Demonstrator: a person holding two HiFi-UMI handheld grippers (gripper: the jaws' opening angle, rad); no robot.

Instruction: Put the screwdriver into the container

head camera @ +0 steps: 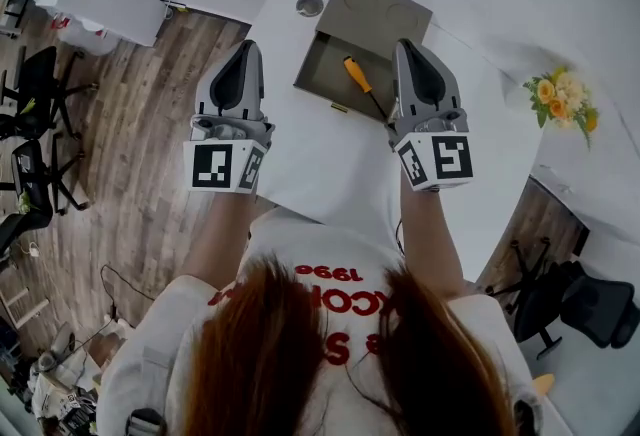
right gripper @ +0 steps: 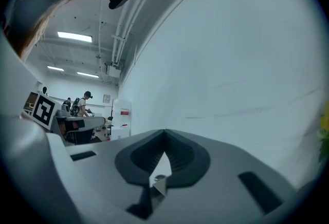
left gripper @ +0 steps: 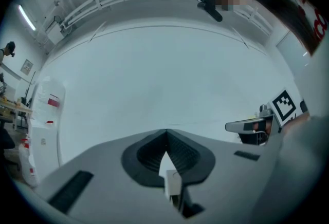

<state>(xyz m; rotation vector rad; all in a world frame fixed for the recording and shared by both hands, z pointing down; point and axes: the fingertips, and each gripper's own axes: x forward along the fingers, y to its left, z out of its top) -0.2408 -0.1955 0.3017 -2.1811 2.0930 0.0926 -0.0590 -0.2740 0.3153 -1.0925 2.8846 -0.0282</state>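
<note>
In the head view the screwdriver (head camera: pixel 358 76), with an orange handle and a dark shaft, lies inside the open olive container (head camera: pixel 322 69), whose lid (head camera: pixel 375 12) is folded back. My right gripper (head camera: pixel 408 49) is raised beside the container's right edge, jaws shut and empty. My left gripper (head camera: pixel 243 50) is raised over the table's left side, apart from the container, and is also shut and empty. In the left gripper view the closed jaws (left gripper: pixel 165 132) face a white wall. The right gripper view shows its closed jaws (right gripper: pixel 164 132) against the same wall.
A small round metal piece (head camera: pixel 309 5) sits on the white table (head camera: pixel 320 164) left of the lid. Yellow flowers (head camera: pixel 560 96) stand at the right. Office chairs (head camera: pixel 35 114) and a wood floor lie to the left. People stand far off in the right gripper view.
</note>
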